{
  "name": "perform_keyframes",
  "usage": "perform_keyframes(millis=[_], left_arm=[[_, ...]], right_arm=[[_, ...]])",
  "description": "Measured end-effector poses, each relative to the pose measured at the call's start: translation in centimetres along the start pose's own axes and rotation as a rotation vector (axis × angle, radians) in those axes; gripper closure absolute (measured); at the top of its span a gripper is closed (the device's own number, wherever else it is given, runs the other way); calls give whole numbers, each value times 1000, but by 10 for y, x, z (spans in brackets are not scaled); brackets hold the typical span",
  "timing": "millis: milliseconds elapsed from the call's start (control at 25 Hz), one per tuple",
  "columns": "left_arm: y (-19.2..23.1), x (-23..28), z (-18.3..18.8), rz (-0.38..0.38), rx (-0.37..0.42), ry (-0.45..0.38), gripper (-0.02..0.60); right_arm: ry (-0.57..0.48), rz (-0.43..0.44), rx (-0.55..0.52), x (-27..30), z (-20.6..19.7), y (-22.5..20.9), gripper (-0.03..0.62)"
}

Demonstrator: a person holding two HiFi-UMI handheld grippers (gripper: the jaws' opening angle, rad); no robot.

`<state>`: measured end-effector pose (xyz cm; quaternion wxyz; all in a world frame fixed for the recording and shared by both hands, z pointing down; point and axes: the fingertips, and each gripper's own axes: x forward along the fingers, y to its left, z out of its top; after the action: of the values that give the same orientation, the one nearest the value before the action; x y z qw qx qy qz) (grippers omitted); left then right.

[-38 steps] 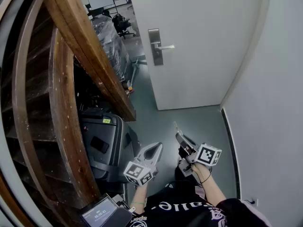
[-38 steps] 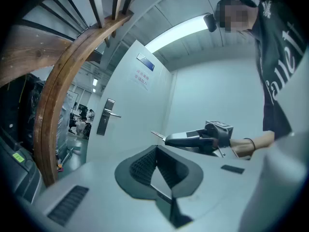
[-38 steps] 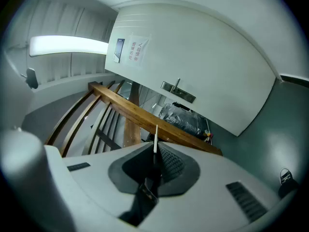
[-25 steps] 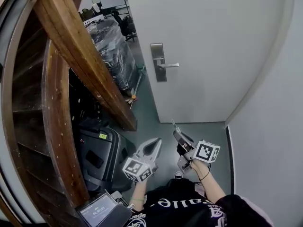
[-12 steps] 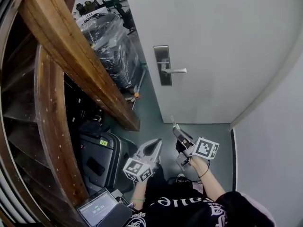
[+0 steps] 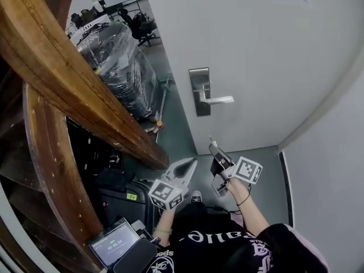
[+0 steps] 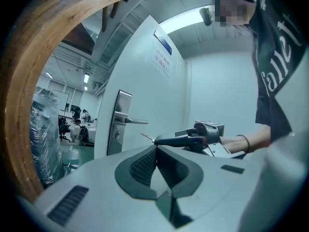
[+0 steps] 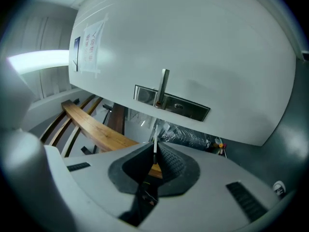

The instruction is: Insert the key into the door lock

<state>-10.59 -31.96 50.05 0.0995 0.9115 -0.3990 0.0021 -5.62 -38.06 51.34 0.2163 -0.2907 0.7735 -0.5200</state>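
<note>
Below the door lock (image 6: 200, 104), at 6 o'clock from it, your right claw (image 6: 214, 147) pinches the key (image 8: 154, 140) tight, and your left claw (image 6: 191, 161) is closed, holding nothing.

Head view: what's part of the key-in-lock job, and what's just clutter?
Job: key, clamped in right gripper; lock plate with handle; door.

Clutter: plastic-wrapped stack; wooden stair beam; office chair; black case; left gripper, shut and empty.

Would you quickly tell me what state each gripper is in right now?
Left gripper: closed, empty.
Right gripper: closed on the key.
</note>
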Motion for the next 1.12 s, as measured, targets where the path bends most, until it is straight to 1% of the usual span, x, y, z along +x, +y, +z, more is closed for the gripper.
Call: perform_keyframes(millis=[120,240,320,440,560,720,840,1120], left_arm=[[26,4,6,-28,-1,2,577],[44,8,9,-55,-3,4,577],[53,9,11,-68,-6,-1,577],[62,10,12,-87,-9,3,577],[68,12,9,-101,-12,11,577],[73,14,9,-113,-16,12,577],[76,15,9,-117,-17,16,577],[79,8,3,-120,-23,27,577]], right_arm=[[-51,-51,37,23,14,-19,559],[-117,-31,129,47,26,-32,559],[-147,-31,161,61,34,-42,559],[-165,-56,156,81,41,-54,559],[-189,-60,163,98,49,-66,559],[-202,-64,176,114,57,-70,559],[-189,-83,157,121,57,-71,559],[-216,-96,157,127,66,-78,559]])
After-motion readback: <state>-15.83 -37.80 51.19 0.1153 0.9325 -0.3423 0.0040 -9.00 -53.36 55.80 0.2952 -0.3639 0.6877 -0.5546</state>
